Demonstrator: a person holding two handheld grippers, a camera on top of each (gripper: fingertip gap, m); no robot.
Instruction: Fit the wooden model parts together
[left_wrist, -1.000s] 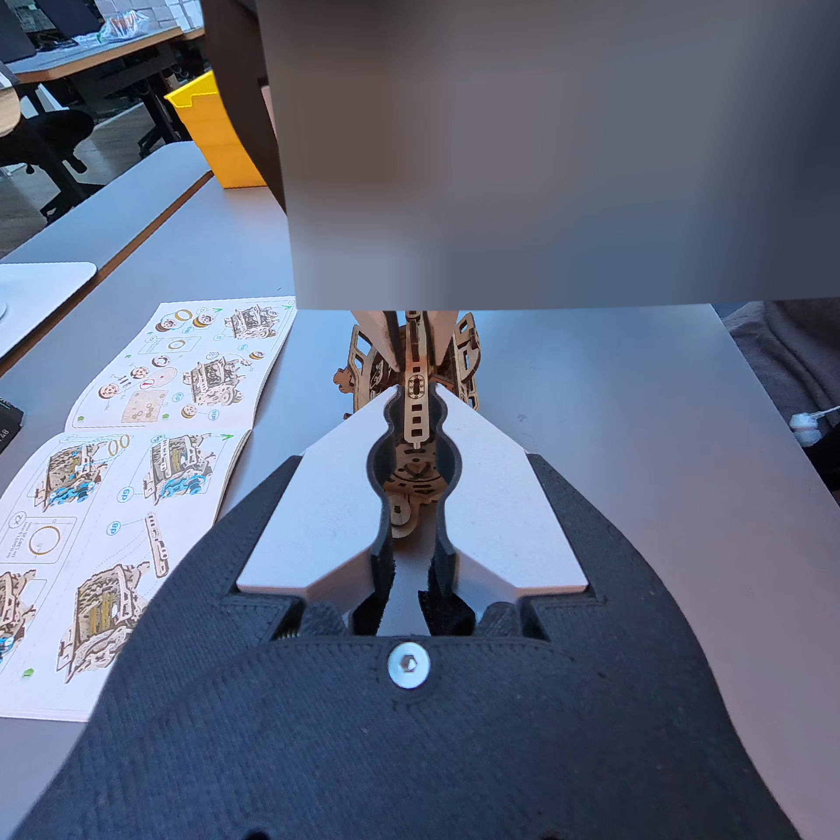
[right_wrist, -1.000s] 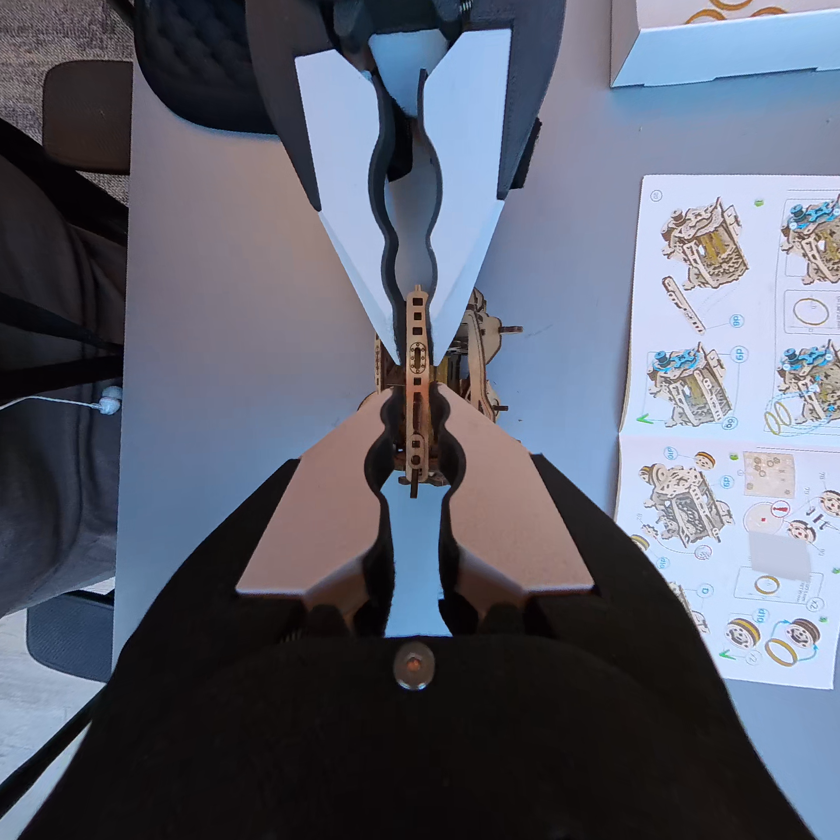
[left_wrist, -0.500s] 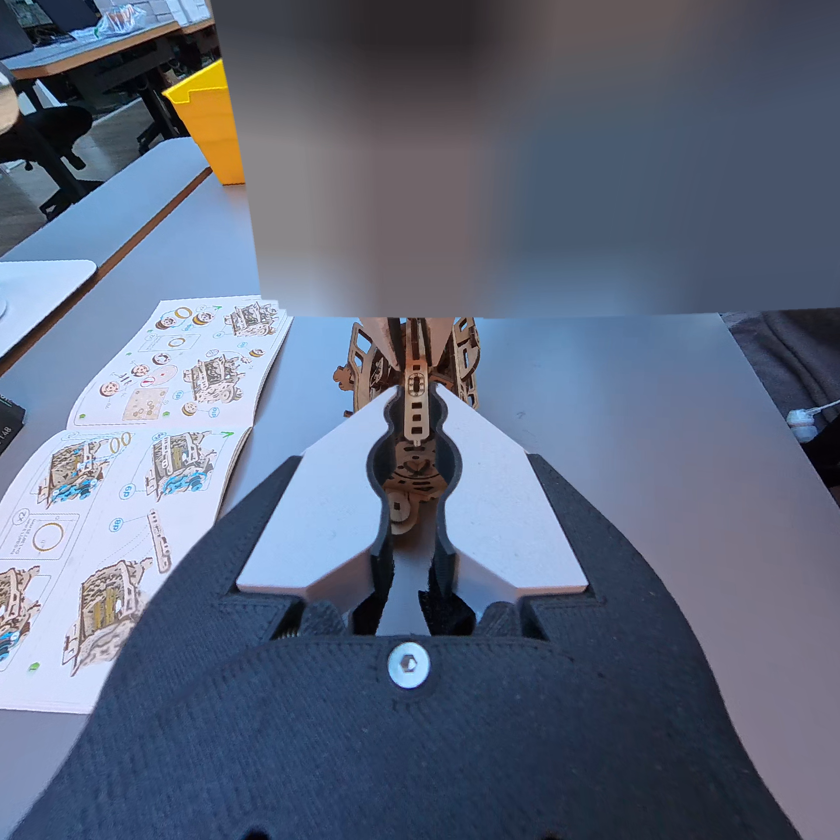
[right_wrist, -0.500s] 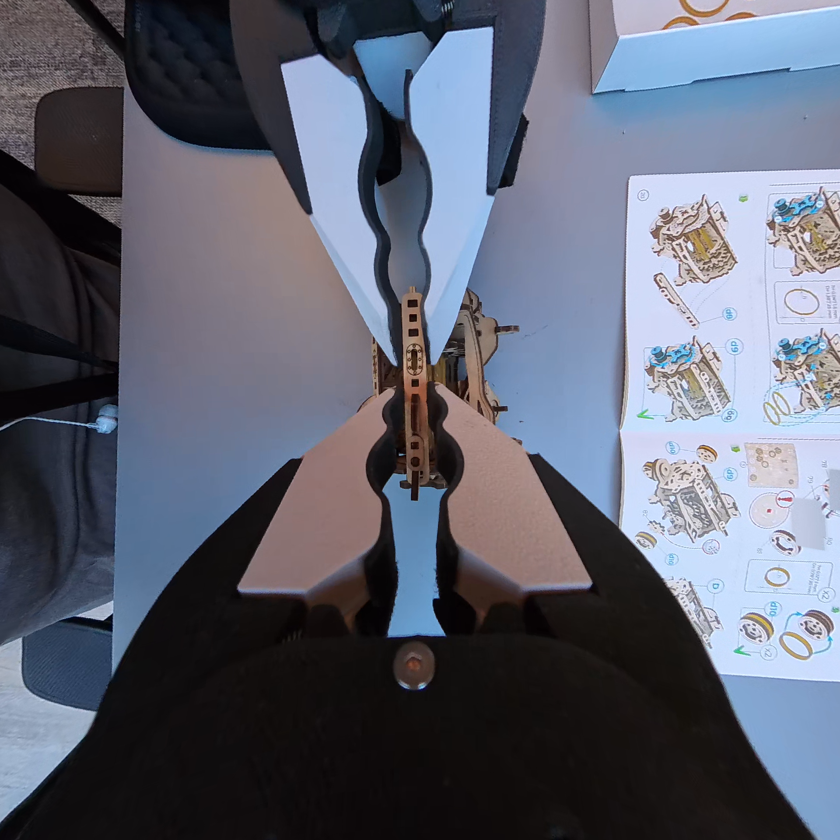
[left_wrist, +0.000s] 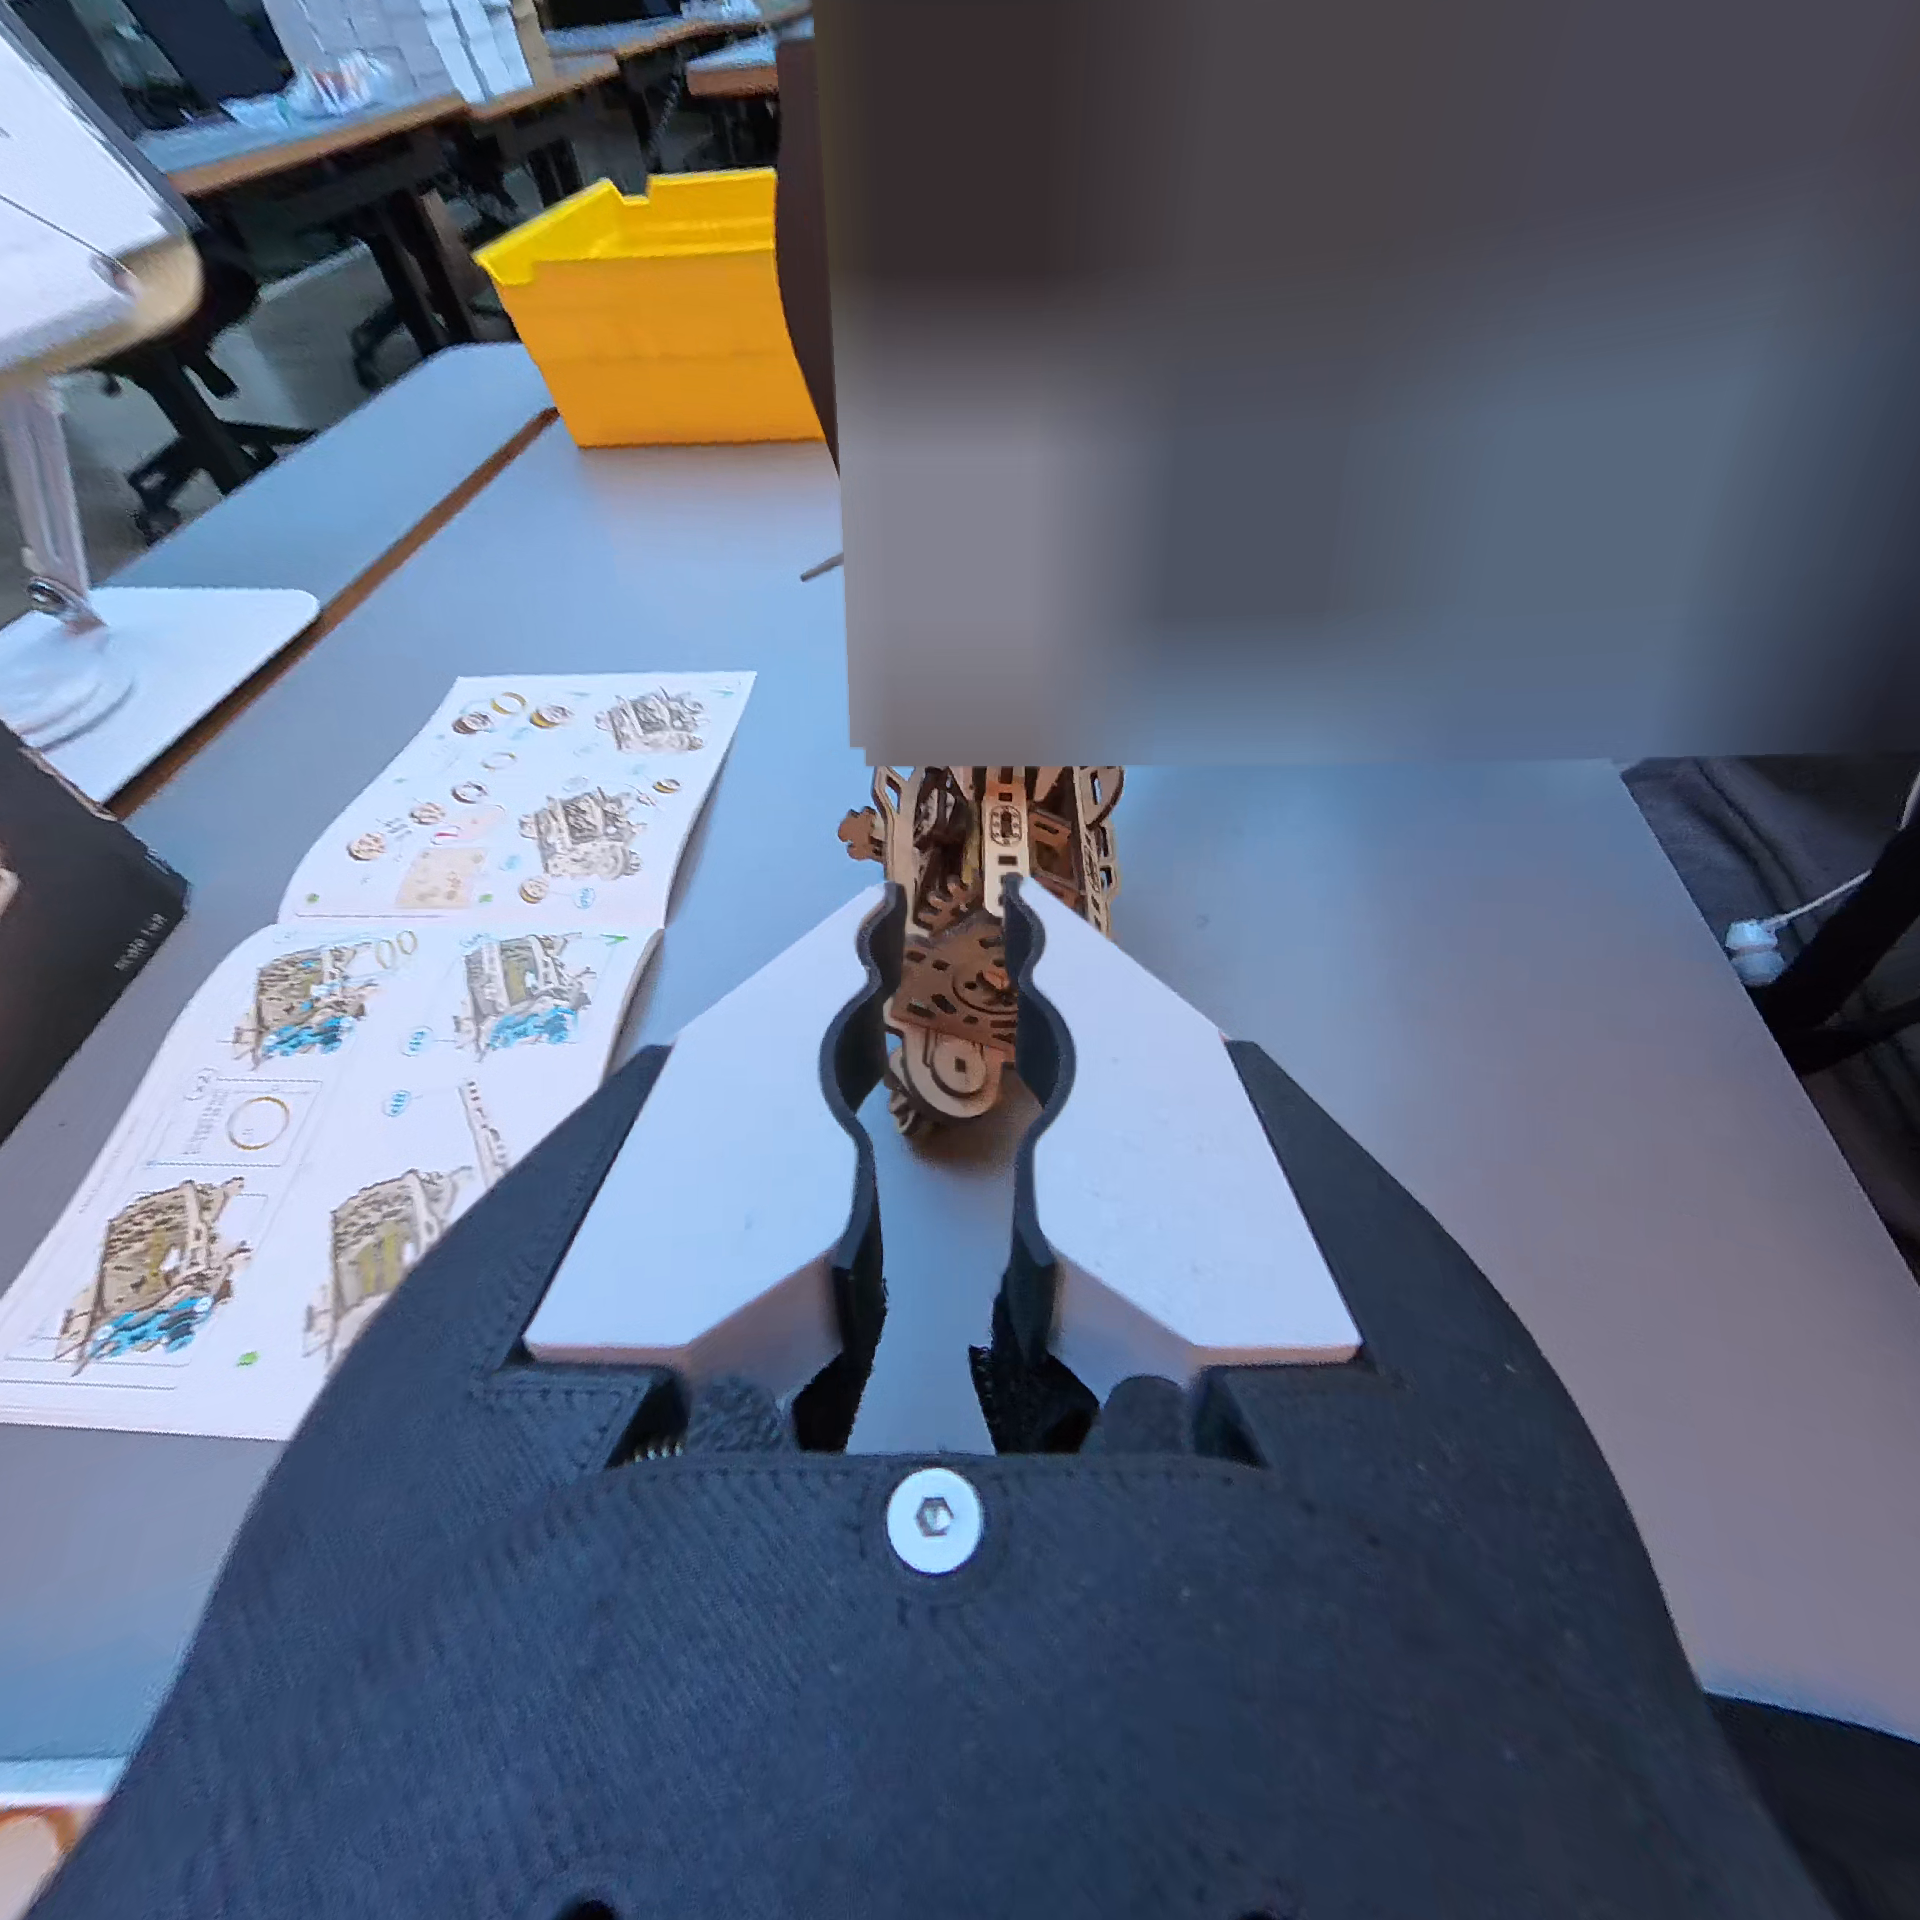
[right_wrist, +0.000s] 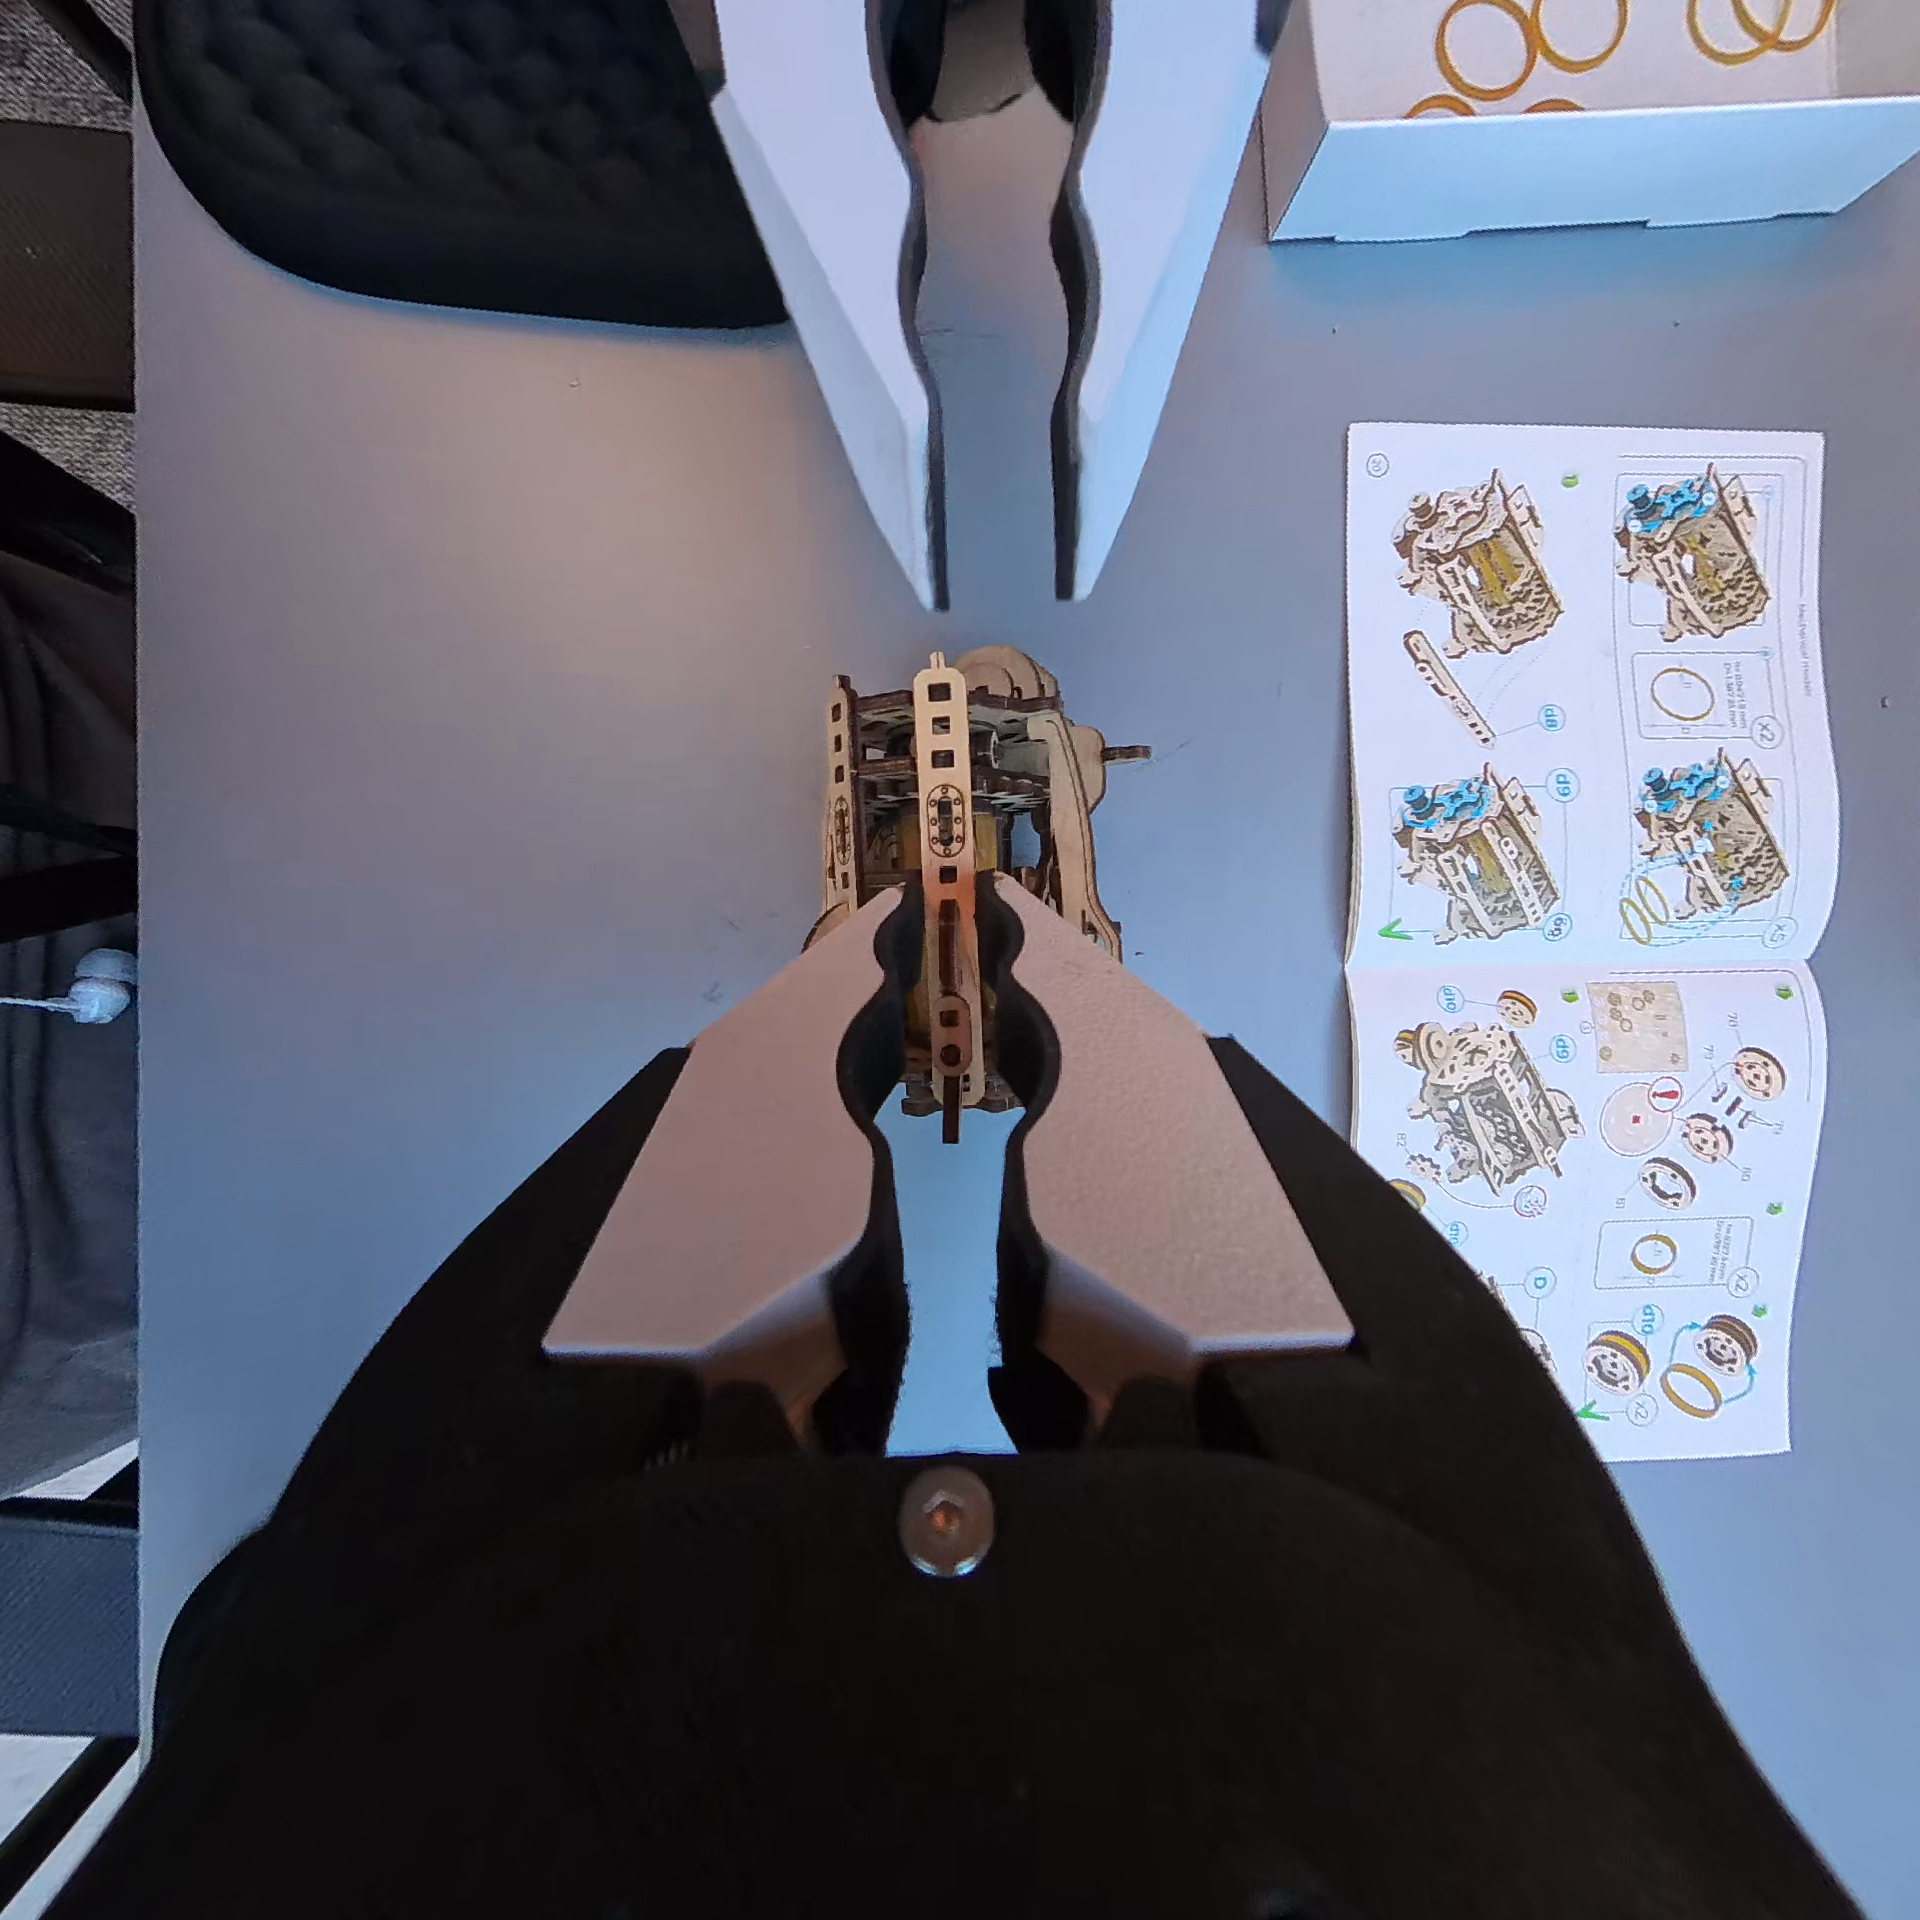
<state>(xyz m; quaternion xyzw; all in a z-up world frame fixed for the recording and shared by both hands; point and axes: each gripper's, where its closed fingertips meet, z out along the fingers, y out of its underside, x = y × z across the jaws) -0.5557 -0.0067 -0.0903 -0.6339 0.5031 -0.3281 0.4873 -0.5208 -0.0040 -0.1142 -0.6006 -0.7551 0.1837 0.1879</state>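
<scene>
A wooden mechanical model stands on the grey table. A flat perforated wooden strip lies along its top. My right gripper is shut on the near end of this strip, above the model. My left gripper is open and empty. It sits just beyond the model's far end, apart from it. In the left wrist view the left gripper has its jaws apart in front of the model, with the strip seen end-on. A blurred patch hides the right gripper there.
An open instruction booklet lies beside the model, also in the left wrist view. A white box holds rubber rings. A yellow bin and a white lamp base stand farther off. A black seat cushion sits past the table edge. One gripper's finger ends stand about 5 cm off the other's.
My left gripper has let go of the strip, opened and drawn back from the model. My right gripper still holds the strip over the model.
</scene>
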